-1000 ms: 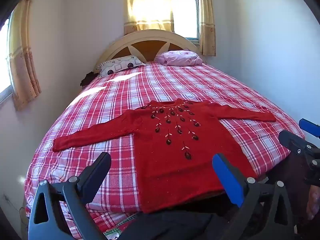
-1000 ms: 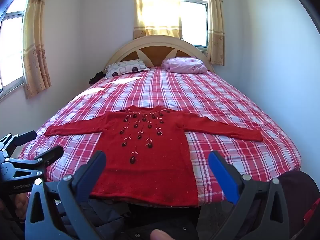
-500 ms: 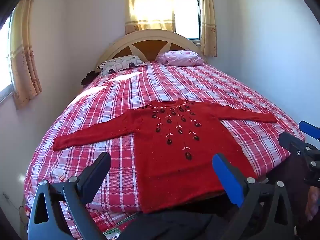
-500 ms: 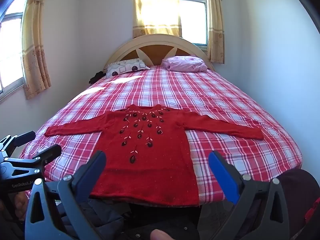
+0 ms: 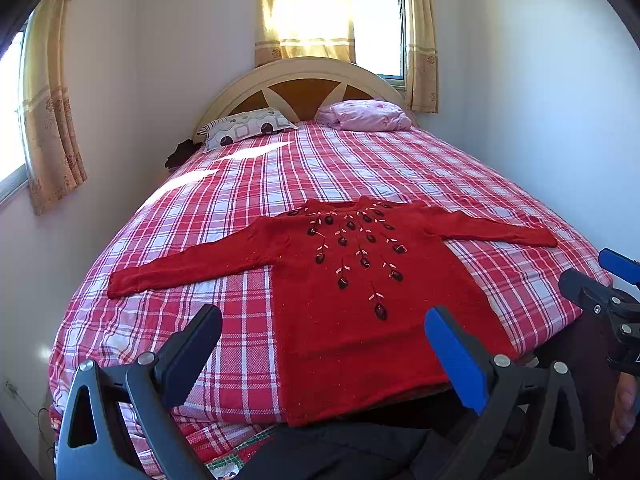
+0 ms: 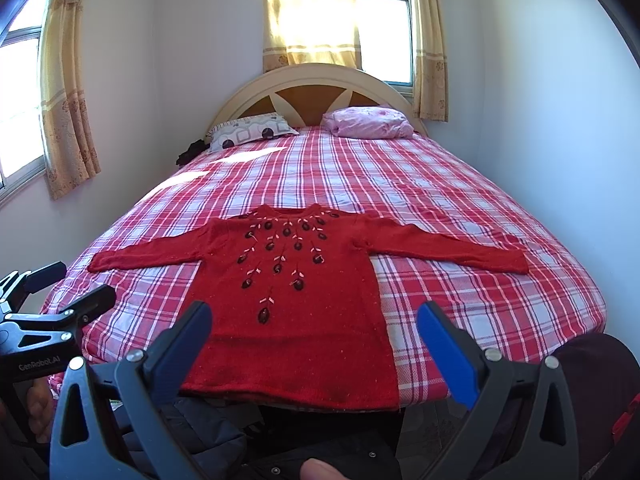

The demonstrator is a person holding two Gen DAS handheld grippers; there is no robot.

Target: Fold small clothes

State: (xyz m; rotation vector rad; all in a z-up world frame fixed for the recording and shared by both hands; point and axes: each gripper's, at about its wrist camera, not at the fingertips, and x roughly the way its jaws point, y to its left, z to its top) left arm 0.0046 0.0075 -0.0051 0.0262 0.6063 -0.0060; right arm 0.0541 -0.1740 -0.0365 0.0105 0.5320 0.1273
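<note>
Lettering "GenRobot.AI" shows in white on the black body of the left gripper (image 6: 60, 284) where it enters the right wrist view from the left side; no other writing can be read. A red sweater (image 5: 360, 292) lies flat, front up, at the foot edge of the bed (image 5: 240, 208), its hem hanging just over that edge and both sleeves spread toward the side edges. Dark flower-like decorations fan down from its neckline. At the head edge, against the arched headboard (image 6: 316, 88), rest a patterned pillow (image 6: 252, 130) and a pink bundle (image 6: 368, 122). Curtains (image 6: 312, 16) hang at the window behind. The right gripper (image 6: 314, 322) hovers short of the hem with its jaws wide apart and nothing between them; the left one is likewise spread and holds nothing. Dark clothing fills the space below the foot edge.
</note>
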